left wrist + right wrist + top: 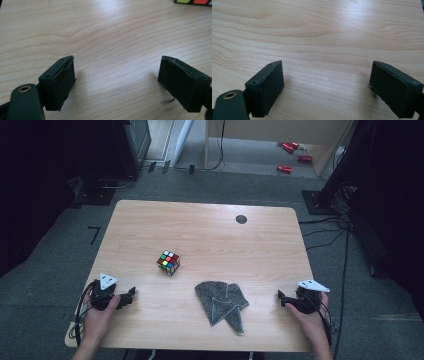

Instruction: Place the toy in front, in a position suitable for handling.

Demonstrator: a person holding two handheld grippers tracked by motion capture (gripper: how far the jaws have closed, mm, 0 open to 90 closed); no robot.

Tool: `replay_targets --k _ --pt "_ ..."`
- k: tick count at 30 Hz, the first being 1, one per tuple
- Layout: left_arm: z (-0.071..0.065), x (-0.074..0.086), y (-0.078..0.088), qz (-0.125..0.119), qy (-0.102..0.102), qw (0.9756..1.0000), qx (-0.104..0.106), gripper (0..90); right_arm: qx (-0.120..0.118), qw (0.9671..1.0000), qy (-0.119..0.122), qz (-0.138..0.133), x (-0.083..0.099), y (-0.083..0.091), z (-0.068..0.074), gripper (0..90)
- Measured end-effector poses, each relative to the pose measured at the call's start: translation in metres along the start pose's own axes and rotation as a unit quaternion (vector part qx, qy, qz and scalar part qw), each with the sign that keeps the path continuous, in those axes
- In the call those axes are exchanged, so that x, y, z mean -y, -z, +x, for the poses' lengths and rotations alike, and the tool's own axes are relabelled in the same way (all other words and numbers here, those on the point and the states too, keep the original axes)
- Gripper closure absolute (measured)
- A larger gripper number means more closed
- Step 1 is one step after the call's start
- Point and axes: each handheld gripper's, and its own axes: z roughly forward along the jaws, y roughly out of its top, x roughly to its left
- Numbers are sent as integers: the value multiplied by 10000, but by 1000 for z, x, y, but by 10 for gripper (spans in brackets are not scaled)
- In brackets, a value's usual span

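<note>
Table: a pale wooden table (210, 230) carried everything; a small dark round disc (241, 219) sat near its far edge, at about 1 o'clock from the table's middle.
Rubik's cube: the Rubik's cube (169, 262) stood left of centre, at about 1 o'clock from the left gripper and well apart from it; a strip of its coloured tiles (193, 1) cut into the top right corner of the left gripper view.
Cloth: a grey folded cloth (222, 302) lay crumpled near the front edge, at about 5 o'clock from the cube and at about 9 o'clock from the right gripper, clear of both grippers.
Left gripper: the left gripper (131, 293) rested low at the front left corner, held in a hand (100, 312); its jaws stood released and wide, with bare wood between them (116, 80).
Right gripper: the right gripper (280, 299) rested at the front right edge in the other hand (312, 320), pointing towards the cloth; its jaws were likewise spread apart over bare wood (325, 86), grasping nothing.
</note>
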Motion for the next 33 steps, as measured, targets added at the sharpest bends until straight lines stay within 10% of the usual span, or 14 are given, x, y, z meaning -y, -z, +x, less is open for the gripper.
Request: replay_targets --k 12,33 --pt "-1 0 2 -46 -14 10000 45 137 -383 9985 -168 -355 -19 8 26 133" --pt "1 -1 -2 54 44 9997 249 131 -1143 9901 382 -713 -41 20 107 143"
